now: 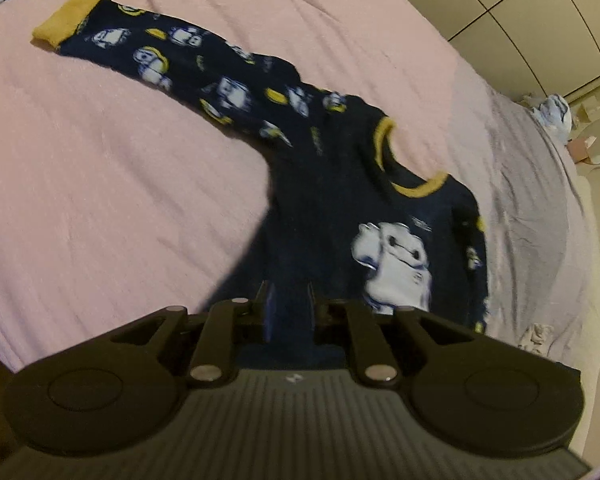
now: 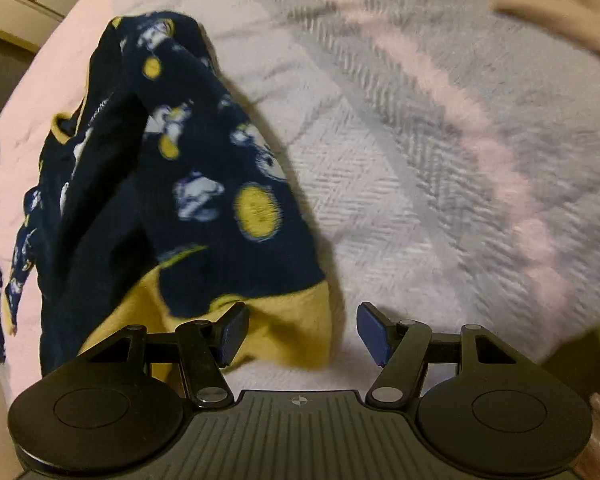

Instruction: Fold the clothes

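A navy top [image 1: 324, 184] with yellow cuffs and collar lies on the pink bed [image 1: 100, 168], one sleeve [image 1: 188, 68] stretched out flat away from the body. The left gripper [image 1: 288, 300] hangs low over the top's dark hem, its fingers narrow with navy cloth between them, though whether the pads press on it cannot be told. The right gripper [image 2: 300, 332] has its fingers wide, the left finger over the bunched second sleeve's yellow cuff [image 2: 284, 332], nothing clamped.
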`<act>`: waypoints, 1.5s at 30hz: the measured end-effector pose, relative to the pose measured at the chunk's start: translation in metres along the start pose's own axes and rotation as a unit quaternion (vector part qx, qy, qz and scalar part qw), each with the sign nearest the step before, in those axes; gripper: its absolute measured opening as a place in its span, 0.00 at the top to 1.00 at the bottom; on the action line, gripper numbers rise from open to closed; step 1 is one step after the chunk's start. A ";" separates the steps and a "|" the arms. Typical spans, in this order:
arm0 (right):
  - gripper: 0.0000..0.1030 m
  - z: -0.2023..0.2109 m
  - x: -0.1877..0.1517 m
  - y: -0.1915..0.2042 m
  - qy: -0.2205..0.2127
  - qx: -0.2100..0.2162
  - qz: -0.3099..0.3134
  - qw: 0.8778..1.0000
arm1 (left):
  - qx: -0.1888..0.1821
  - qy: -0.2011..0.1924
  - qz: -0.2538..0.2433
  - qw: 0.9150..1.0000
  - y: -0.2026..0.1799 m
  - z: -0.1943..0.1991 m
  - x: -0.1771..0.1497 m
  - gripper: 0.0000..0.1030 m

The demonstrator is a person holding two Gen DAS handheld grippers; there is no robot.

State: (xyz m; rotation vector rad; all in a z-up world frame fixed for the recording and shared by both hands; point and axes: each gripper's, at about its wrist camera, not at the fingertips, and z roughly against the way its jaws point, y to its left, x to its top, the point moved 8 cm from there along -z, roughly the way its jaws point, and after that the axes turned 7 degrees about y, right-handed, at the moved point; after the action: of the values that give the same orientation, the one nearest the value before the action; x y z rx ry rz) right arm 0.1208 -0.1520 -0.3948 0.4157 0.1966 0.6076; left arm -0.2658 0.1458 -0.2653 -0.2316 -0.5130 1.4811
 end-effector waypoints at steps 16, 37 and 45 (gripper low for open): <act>0.89 0.278 0.171 -0.012 -0.254 -0.402 0.231 0.849 | 0.024 -0.066 0.011 0.997 -0.012 0.038 -0.017 0.88; 0.56 0.031 -0.068 0.053 0.036 -0.144 0.388 0.910 | 0.166 0.063 -0.176 0.968 0.084 0.025 -0.100 0.70; 0.56 0.021 -0.103 0.053 0.003 -0.170 0.318 0.933 | 0.081 0.090 -0.156 0.980 0.123 0.002 -0.108 0.60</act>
State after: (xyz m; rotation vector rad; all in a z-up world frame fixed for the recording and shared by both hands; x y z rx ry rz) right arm 0.0163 -0.1799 -0.3472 0.1301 -0.0475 1.2599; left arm -0.3771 0.0505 -0.3390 -0.1476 -0.2652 1.1754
